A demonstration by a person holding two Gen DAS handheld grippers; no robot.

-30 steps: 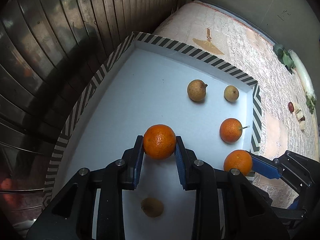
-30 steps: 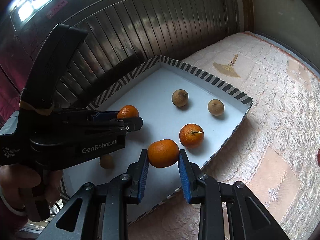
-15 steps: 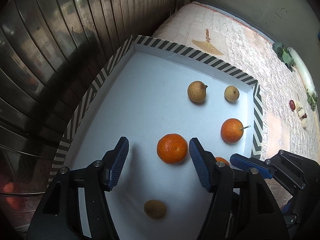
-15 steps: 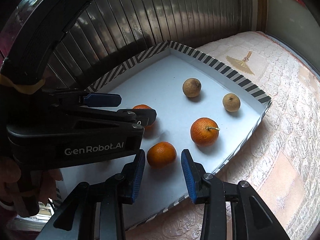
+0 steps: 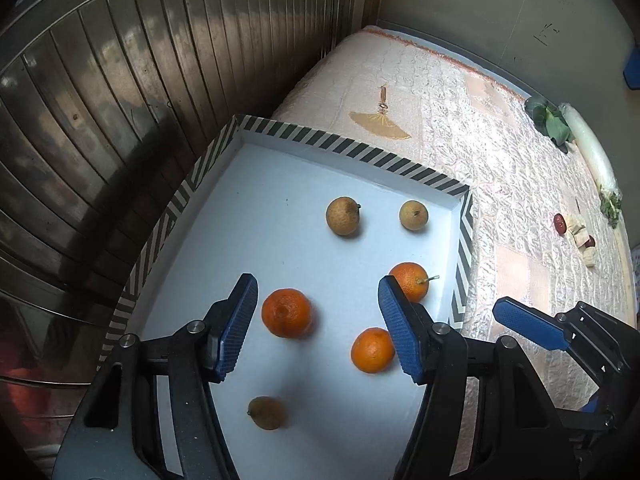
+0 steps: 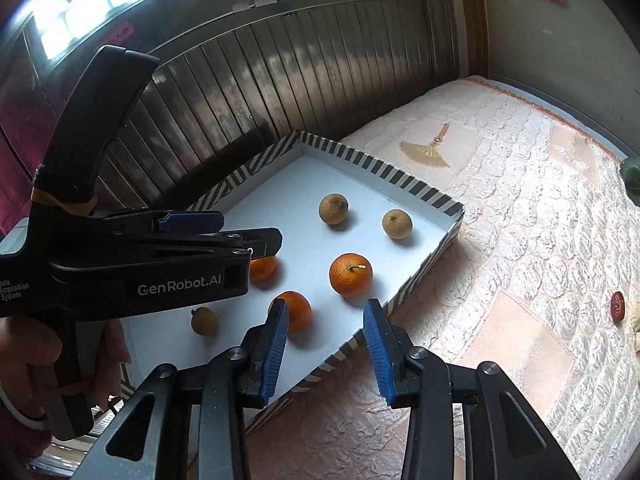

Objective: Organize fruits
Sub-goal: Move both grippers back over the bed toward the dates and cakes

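A white tray (image 5: 276,128) with a striped rim holds three oranges and three small brown fruits. My left gripper (image 5: 316,300) is open above the tray, over an orange (image 5: 286,313); a second orange (image 5: 373,350) lies by its right finger, a third with a stem (image 5: 410,281) behind it. Two brown fruits (image 5: 343,216) (image 5: 413,215) lie farther back, one (image 5: 266,412) near me. My right gripper (image 6: 326,322) is open and empty above the tray's near edge (image 6: 420,274), beside an orange (image 6: 298,310). The stemmed orange (image 6: 351,274) lies just beyond.
The tray sits on a quilted pink bedspread (image 5: 520,160) against a dark slatted wall (image 5: 120,80). Vegetables (image 5: 552,122) and small red and tan items (image 5: 560,222) lie at the far right. The left gripper body (image 6: 140,264) fills the left of the right wrist view.
Both grippers opened and let go of their oranges, which now rest in the tray. Both grippers have lifted and pulled back.
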